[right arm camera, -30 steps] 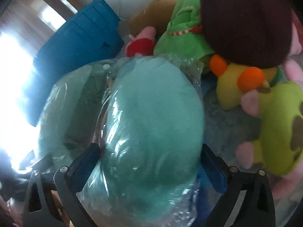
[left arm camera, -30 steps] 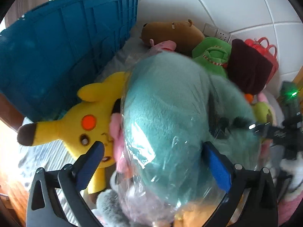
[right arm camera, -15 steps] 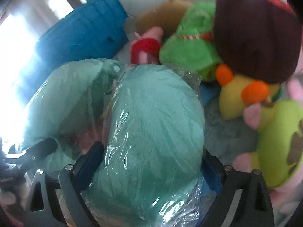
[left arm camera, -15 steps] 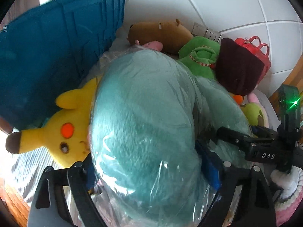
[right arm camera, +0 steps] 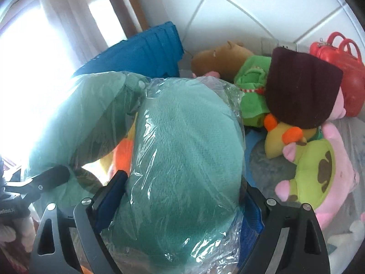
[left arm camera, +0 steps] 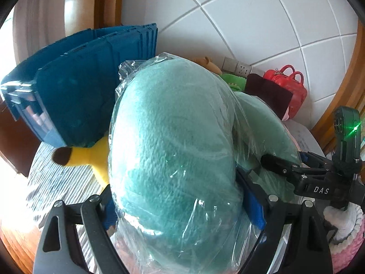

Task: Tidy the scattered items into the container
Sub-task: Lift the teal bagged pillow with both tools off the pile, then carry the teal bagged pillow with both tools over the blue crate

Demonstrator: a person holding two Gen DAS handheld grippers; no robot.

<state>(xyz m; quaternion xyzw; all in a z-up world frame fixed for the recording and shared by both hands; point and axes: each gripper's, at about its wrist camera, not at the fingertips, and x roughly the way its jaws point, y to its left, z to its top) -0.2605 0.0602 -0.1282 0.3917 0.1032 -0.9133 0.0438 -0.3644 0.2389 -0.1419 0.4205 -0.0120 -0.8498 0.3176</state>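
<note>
While both claws press on it from opposite ends, the teal neck pillow [left arm camera: 173, 141] fills the centre of each wrist view. Left gripper [left arm camera: 182, 207]: jaws spread wide, blue-padded fingers [left arm camera: 254, 207] bearing on either flank of one lobe of the pillow, holding it between them. Right gripper [right arm camera: 180, 203]: likewise spread wide, blue pads [right arm camera: 109, 199] squeezing the other lobe [right arm camera: 182, 159].

Appearance of the pillow: short, velvety teal-green plush, rounded and plump, bent into a U so that two lobes lie side by side; sealed in a clear, crinkled plastic bag [left arm camera: 134, 68] whose loose corners stand up at the far end and whose folds catch the light.

Surroundings, left wrist view: forward and left of the claw, the blue plastic crate [left arm camera: 86, 80], tilted against the white tiled wall [left arm camera: 251, 22]; just left of the pillow, the yellow Pikachu plush [left arm camera: 89, 155] with its dark ear tip, lying on striped cloth [left arm camera: 57, 182]. The right gripper enters from the right.

Surroundings, right wrist view: ahead and right of the claw, a brown capybara plush [right arm camera: 223, 54], a green plush [right arm camera: 251, 86], a dark maroon knitted hat [right arm camera: 301, 91], a red handbag [right arm camera: 342, 68], and a pink-and-green plush [right arm camera: 319, 171].
</note>
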